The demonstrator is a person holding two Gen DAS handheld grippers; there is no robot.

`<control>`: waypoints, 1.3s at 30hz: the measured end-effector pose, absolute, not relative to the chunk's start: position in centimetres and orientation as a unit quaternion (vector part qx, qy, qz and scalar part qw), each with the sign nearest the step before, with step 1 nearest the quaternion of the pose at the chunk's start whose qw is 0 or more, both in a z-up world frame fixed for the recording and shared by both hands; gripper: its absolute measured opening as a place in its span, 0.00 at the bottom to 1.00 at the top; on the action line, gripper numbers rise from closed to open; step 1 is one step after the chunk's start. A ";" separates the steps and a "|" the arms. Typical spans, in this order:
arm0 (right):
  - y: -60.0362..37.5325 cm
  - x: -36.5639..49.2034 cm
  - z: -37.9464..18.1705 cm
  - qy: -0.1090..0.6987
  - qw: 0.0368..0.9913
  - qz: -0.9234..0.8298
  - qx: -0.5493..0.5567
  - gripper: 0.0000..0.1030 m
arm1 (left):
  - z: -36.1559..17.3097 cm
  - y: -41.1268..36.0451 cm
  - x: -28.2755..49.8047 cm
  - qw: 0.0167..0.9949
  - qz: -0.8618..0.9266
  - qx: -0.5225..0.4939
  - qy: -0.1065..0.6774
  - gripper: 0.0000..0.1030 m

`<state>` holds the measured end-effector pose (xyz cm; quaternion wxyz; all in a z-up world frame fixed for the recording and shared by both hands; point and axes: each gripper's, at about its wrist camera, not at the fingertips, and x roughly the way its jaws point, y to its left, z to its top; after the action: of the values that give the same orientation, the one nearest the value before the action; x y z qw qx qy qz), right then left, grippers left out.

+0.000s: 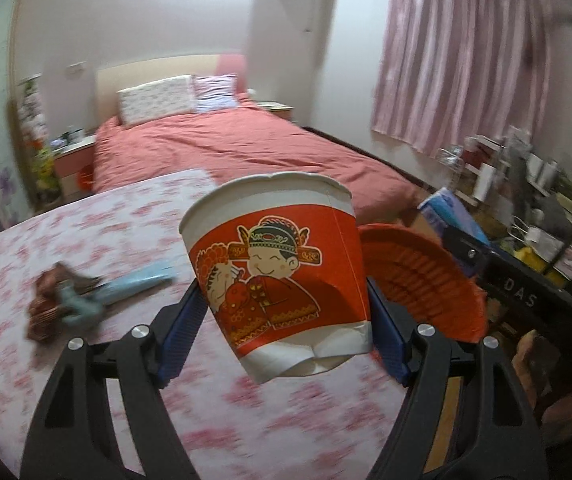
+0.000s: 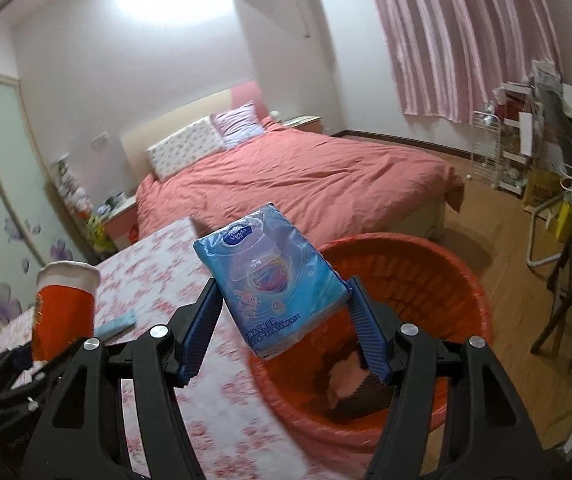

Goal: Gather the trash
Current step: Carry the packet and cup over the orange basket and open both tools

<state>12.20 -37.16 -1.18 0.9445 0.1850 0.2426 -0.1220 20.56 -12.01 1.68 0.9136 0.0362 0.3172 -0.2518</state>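
Centrally, your left gripper (image 1: 286, 320) has its blue pads (image 1: 181, 336) pressed against both sides of a paper cup (image 1: 277, 268), lifted and tilted, its base crumpled. The cup bears a red band printed with a smiling cartoon figure in a winged hat; no lettering on it can be read.

Your right gripper (image 2: 281, 320) is likewise clamped, its pads on the two edges of a blue tissue pack (image 2: 269, 276). The pack's upper oval logo reads "Vinda"; a rabbit figure and lines of white characters lie lower down, too small to read.

Landmark: the red basket (image 2: 446, 280). In the right wrist view the tissue pack hangs just over the basket's near-left rim, and pale crumpled scraps (image 2: 346, 376) lie inside the basket. In the left wrist view the cup sits just left of the basket's rim (image 1: 426, 272).

Left of the basket is the table (image 1: 105, 220) with a pink floral cloth. On it, well left of the basket, lie a light-blue wrapper (image 1: 133, 284) and a brown crumpled item (image 1: 49, 308), both blurred.

Right of the basket in the left wrist view, the other gripper's black body shows the letters "DAS" (image 1: 520, 296), possibly part of a longer word.

Beyond the basket stands a bed (image 2: 306, 176) with a salmon cover, and pink curtains (image 2: 454, 36) hang behind it.
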 end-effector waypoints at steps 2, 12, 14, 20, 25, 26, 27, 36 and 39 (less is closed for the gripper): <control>-38.5 12.1 -1.5 0.239 0.942 -0.132 0.197 0.62 | 1.5 -13.8 20.8 0.908 -0.269 0.040 0.318 0.73; -43.5 12.6 -3.1 0.236 0.926 -0.163 0.247 0.62 | -1.4 -21.9 23.2 0.877 -0.332 0.056 0.344 0.73; -44.1 12.7 -3.5 0.236 0.923 -0.166 0.254 0.63 | -2.5 -23.1 24.0 0.869 -0.336 0.064 0.358 0.73; -44.9 12.7 -4.7 0.247 0.914 -0.166 0.275 0.71 | -4.7 -23.3 25.3 0.862 -0.321 0.069 0.385 0.83; -44.1 12.3 -4.7 0.256 0.912 -0.166 0.274 0.72 | -5.0 -20.9 25.9 0.871 -0.292 0.074 0.389 0.84; -43.8 12.3 -4.6 0.258 0.913 -0.166 0.268 0.72 | -5.1 -20.2 25.8 0.874 -0.283 0.079 0.386 0.85; -43.2 12.2 -4.4 0.260 0.915 -0.166 0.260 0.72 | -4.9 -20.0 25.7 0.877 -0.275 0.084 0.384 0.85; -39.6 13.2 -4.1 0.287 0.924 -0.140 0.209 0.72 | -5.0 -9.4 25.6 0.905 -0.160 0.092 0.383 0.89; -38.1 13.7 -4.3 0.299 0.925 -0.126 0.195 0.72 | -5.1 -4.8 26.1 0.913 -0.115 0.079 0.383 0.89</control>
<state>13.72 -38.05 -4.30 0.9255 0.1955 0.2991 -0.1256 26.11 -4.77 -5.10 0.9131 0.0786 0.3832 -0.1152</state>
